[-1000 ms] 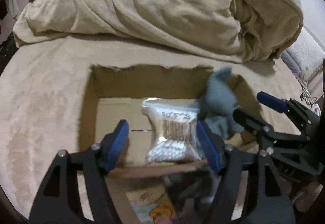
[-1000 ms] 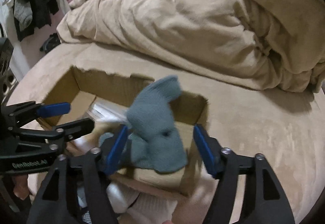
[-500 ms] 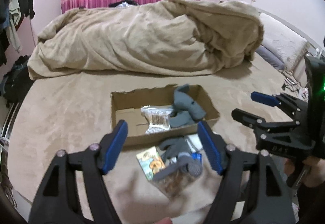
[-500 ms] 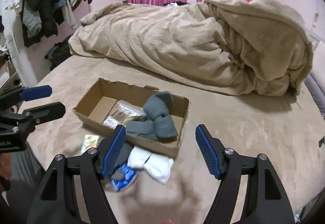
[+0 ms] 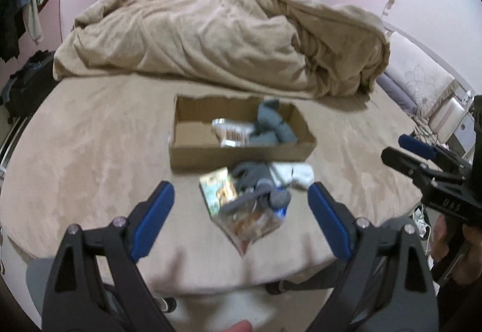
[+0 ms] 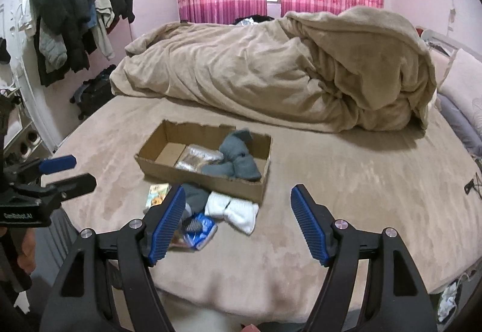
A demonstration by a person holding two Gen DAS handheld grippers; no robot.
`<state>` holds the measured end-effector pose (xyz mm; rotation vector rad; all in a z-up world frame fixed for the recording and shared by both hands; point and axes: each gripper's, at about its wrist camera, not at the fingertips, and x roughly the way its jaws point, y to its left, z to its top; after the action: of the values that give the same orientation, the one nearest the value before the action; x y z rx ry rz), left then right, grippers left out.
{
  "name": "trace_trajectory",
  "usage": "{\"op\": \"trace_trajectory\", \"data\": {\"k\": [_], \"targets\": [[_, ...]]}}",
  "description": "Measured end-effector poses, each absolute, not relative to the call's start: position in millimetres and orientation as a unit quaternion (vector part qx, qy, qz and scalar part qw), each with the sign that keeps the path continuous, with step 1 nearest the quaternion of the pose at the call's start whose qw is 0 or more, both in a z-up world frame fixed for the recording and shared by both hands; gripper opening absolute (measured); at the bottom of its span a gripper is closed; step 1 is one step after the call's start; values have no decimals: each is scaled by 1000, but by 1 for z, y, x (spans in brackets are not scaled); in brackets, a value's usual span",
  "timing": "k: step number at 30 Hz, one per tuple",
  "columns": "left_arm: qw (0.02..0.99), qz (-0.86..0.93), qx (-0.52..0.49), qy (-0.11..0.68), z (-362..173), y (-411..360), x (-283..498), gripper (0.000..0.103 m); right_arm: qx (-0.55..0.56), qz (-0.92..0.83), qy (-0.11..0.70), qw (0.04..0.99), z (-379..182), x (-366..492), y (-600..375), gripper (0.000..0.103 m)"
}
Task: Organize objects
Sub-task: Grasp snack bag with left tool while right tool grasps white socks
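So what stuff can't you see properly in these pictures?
- Clear packet in the cardboard box: left view blurred, contents unreadable.
- Colourful packet: right view, partly behind the right gripper finger.
- Blue item: too small and blurry to name.
- Dark sock: shape partly buried in the pile.

black gripper [image 5: 241, 211], blue ribbed jaws
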<state>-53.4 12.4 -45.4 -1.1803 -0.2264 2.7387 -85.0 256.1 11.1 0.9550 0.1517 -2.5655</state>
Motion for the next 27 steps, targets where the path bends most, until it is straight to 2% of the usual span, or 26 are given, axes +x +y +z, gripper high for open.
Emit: {"op": "trace_trajectory", "data": {"k": [13,27], "targets": [[89,878,-460,-94,-131,34,-65,91,386,-900,51,199,-53,-94,259,76],[95,863,-481,-117,-176,44,-97,91,404,-890,48,204,-102,-125,253,76]]}}
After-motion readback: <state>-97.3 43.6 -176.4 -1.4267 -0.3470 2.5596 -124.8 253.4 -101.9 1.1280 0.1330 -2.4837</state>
